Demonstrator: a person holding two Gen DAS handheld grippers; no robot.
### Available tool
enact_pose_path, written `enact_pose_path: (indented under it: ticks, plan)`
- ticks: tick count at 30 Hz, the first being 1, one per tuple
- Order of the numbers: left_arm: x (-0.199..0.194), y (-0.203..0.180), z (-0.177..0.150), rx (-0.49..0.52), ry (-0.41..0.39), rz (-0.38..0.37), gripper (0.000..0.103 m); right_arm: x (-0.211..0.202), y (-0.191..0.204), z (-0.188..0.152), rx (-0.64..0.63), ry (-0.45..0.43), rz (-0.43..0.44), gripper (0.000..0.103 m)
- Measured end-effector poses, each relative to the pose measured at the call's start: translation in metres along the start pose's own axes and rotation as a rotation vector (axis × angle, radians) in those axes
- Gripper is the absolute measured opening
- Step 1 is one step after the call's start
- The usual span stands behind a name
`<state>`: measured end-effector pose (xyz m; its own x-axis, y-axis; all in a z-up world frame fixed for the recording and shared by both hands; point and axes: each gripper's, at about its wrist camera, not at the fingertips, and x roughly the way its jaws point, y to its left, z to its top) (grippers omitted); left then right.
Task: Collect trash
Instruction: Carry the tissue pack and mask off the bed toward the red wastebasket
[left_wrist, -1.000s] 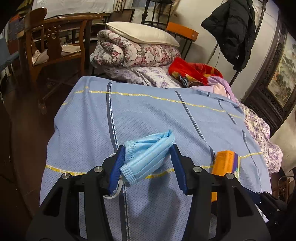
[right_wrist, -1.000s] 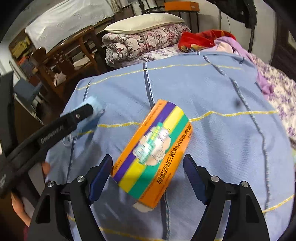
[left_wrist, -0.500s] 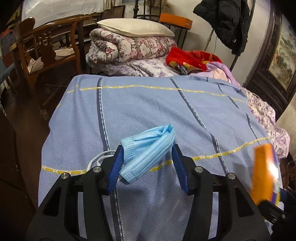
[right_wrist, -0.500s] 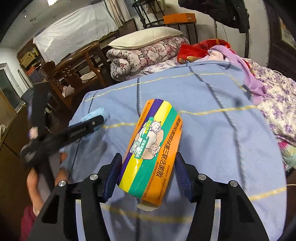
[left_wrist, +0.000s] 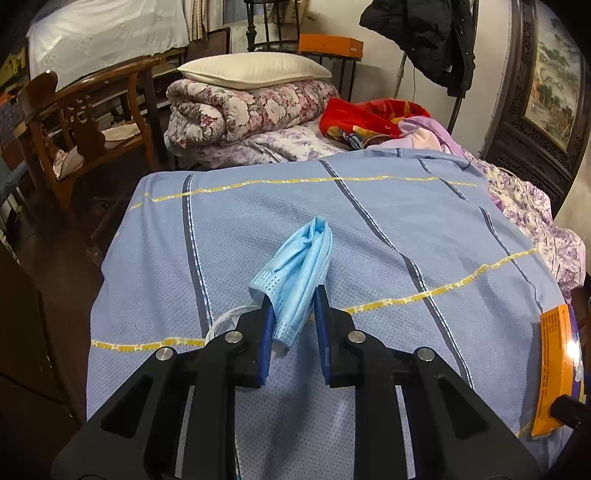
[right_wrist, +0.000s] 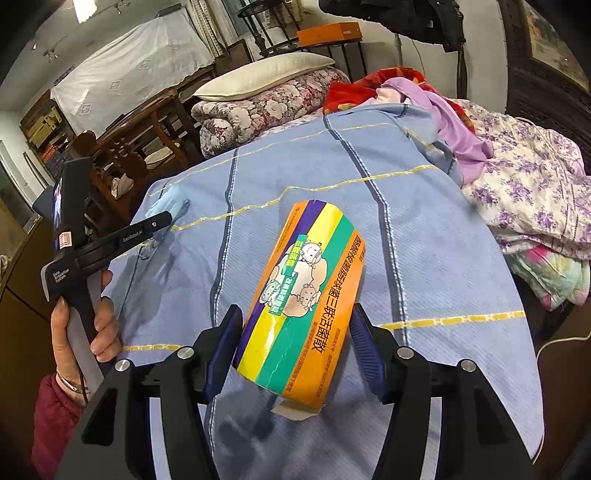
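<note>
A crumpled blue face mask (left_wrist: 303, 258) stands up from the blue striped bed cover (left_wrist: 406, 206), and my left gripper (left_wrist: 293, 301) is closing tight on its lower end, pads pinching it. A white ear loop (left_wrist: 225, 321) trails to the left. The right wrist view shows that same left gripper (right_wrist: 162, 221) in a person's hand (right_wrist: 99, 325), with the mask (right_wrist: 171, 201) at its tip. My right gripper (right_wrist: 295, 312) is shut on a striped orange, yellow, green and purple box (right_wrist: 303, 295), held above the cover. The box (left_wrist: 554, 369) also shows at the left view's right edge.
A rolled floral quilt (left_wrist: 251, 110) with a cream pillow (left_wrist: 255, 68) lies beyond the cover. A wooden armchair (left_wrist: 85, 129) stands at the left. A red blanket (left_wrist: 369, 118), lilac clothes (right_wrist: 454, 122) and a floral sheet (right_wrist: 524, 184) pile up on the right. A black coat (left_wrist: 424, 33) hangs behind.
My left gripper's jaws have closed on the mask, which now stands more upright. The right gripper closed on the box and carried it off to the right.
</note>
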<state>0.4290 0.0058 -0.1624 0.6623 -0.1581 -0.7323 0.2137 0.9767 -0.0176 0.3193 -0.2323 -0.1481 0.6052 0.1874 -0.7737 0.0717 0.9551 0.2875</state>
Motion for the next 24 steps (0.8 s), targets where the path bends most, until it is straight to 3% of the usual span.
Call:
enact_pose_path:
  ticks: [13, 17, 24]
  plan:
    - [-0.016, -0.001, -0.011, -0.004, -0.028, 0.007, 0.022, -0.026, -0.015, -0.014, 0.011, -0.018, -0.029, 0.059]
    - [-0.031, -0.002, -0.027, -0.021, -0.025, -0.047, 0.022, -0.043, -0.023, -0.022, 0.026, -0.032, -0.034, 0.059]
    - [-0.066, -0.011, -0.061, -0.030, -0.006, -0.065, 0.022, -0.080, -0.042, -0.043, 0.065, -0.067, -0.022, 0.059]
